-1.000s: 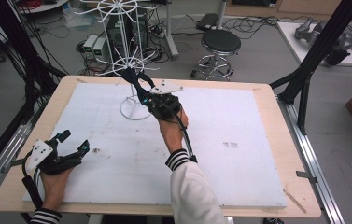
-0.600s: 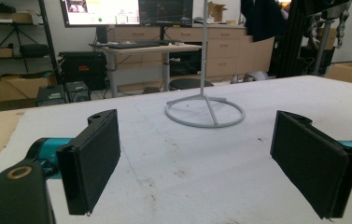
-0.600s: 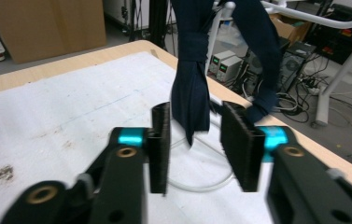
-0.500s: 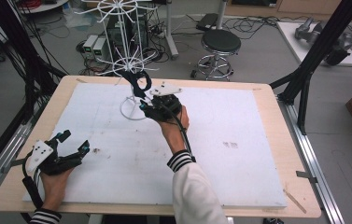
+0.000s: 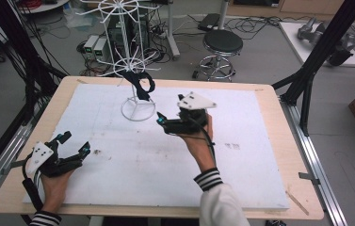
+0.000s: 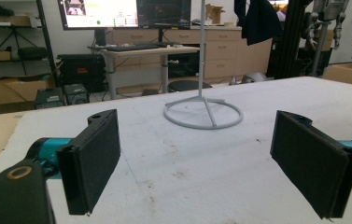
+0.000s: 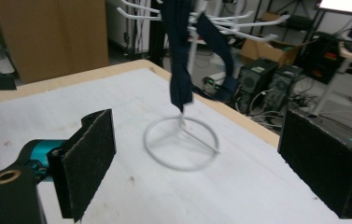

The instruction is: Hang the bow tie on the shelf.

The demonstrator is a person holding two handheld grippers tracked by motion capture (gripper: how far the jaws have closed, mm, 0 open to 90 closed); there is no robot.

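A dark strap (image 5: 140, 84) is draped over a lower prong of the white wire rack (image 5: 133, 56), with one end dangling straight down beside the pole above the ring-shaped base (image 5: 138, 110); it is judged to have been hung there so that it clears the table and can be picked off freely. In the right gripper view the strap (image 7: 179, 60) is seen hanging ahead of the jaws, touched by neither pad. The right gripper (image 5: 162, 120) is held just beside the rack's base, above the white mat (image 5: 260, 155), its jaws spread wide with nothing between them; the hanging step is judged done. The left gripper (image 5: 74, 146) is kept near the table's front left corner, well apart from the rack, its jaws likewise parted and empty, apparently parked out of the way since it is not needed at the strap. In the left gripper view the base (image 6: 203, 112) is seen far ahead on the mat
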